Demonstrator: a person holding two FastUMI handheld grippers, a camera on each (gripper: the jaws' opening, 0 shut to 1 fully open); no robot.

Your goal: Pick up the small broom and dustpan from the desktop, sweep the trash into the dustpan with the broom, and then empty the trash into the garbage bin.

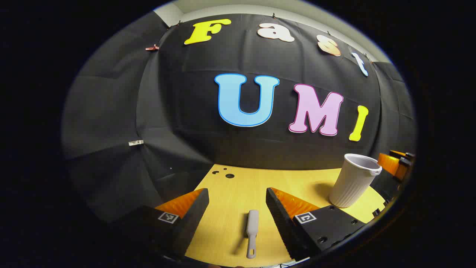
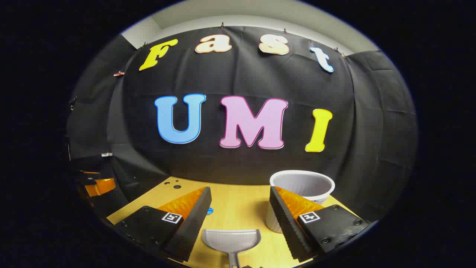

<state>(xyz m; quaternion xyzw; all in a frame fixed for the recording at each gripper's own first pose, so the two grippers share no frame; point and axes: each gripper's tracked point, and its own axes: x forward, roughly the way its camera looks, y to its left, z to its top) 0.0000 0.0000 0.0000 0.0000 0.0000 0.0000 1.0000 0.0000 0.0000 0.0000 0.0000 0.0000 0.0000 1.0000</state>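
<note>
Since both tools lie loose on the desk (image 1: 238,182), nothing looks done.
Left gripper (image 1: 238,219): wide open, empty, astride the broom (image 1: 252,232).
Right gripper (image 2: 240,219): wide open, empty, above the dustpan (image 2: 231,240).
Bin (image 2: 302,186): upright, just behind the dustpan.
Left: grasping, sweeping, emptying.

Desktop (image 1: 238,186): broom (image 1: 252,232), dustpan (image 2: 231,240), garbage bin (image 1: 353,180).

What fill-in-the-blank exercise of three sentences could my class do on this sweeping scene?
1. In the left gripper view, the small broom lies flat on the ____ between the open fingers of the left gripper.
2. In the right gripper view, the tool lying between the open fingers of the right gripper is the ____.
3. The white ribbed garbage bin stands ____ on the desk.

Missing words: desk; dustpan; upright
</note>
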